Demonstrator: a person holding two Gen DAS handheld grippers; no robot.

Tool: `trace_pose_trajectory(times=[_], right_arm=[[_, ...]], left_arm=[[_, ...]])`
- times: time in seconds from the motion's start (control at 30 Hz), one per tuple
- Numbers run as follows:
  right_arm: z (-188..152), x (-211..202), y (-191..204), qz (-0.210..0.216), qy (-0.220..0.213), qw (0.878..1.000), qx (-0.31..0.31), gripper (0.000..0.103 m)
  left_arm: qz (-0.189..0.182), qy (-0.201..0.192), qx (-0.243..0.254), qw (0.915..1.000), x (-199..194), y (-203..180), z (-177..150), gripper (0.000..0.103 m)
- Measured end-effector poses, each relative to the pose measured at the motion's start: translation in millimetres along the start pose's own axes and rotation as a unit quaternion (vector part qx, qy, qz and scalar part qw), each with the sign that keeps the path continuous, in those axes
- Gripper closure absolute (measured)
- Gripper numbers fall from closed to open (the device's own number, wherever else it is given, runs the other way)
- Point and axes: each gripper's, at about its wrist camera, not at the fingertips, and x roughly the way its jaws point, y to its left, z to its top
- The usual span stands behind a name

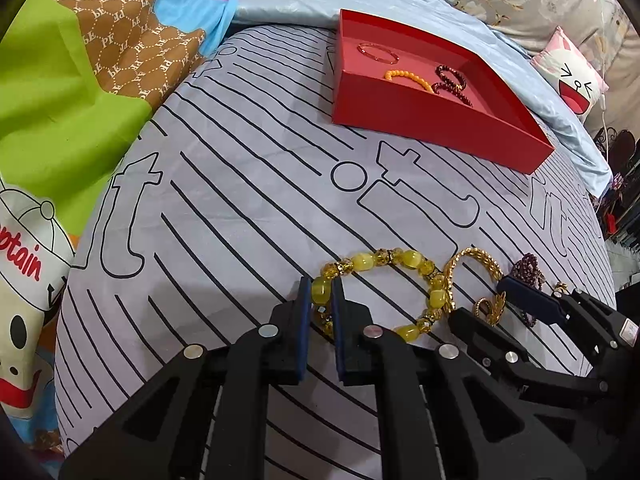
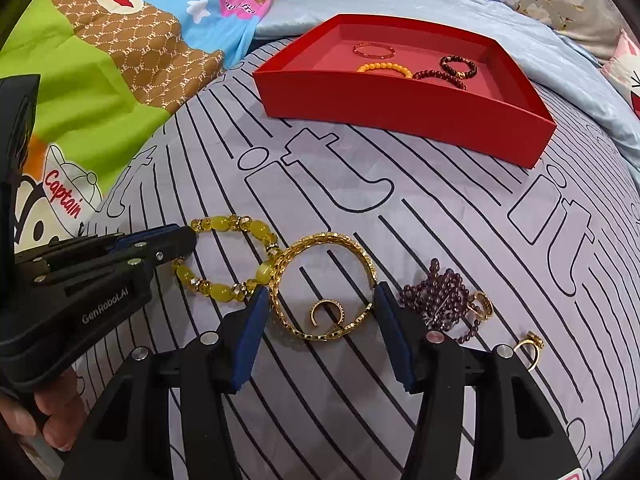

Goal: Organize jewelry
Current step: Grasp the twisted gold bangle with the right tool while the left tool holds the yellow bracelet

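Left hand-held gripper (image 1: 321, 300) clamping yellow beaded bracelet (image 1: 400, 276) on bed (image 1: 240, 208). Right hand-held gripper (image 2: 320, 304) gaping wide, straddling gold bangle (image 2: 324, 288). Advice: closing squarely across bangle, lifting straight, avoiding touching beads, carrying toward red tray (image 2: 400, 108).

My fingers (image 2: 248, 332) are black with blue pads. The bracelet (image 1: 404, 276) by my left gripper (image 1: 321, 308) has yellow beads with amber-clear ones between; the bangle (image 2: 324, 280) by my right gripper (image 2: 320, 314) is gold, and so are the rings (image 2: 530, 350). The bead string (image 2: 440, 292) is purple. The tray (image 2: 400, 108) is red, holding orange (image 2: 384, 68) and dark red beads (image 2: 458, 66). The sheet (image 2: 400, 220) under me is pale lilac-grey with black stripes and outlined letters; the quilt (image 2: 100, 88) is green, brown, blue and pink.
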Motion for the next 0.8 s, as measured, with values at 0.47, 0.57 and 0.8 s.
trace_pose_trajectory(times=[0.47,0.57,0.8], right_arm=[[-1,-31,-14,0.004,-0.034,0.999,0.027,0.051],[-1,-38,-18,0.005,-0.04,0.999,0.031,0.051],[0,-54,-26,0.005,-0.057,0.998,0.039,0.051]], left_arm=[[-0.006,0.012,0.002,0.9999,-4,-11,-5,0.093],[-0.008,0.011,0.009,0.9999,-8,-17,-6,0.093],[-0.011,0.001,0.026,0.9996,-23,-32,-3,0.093]])
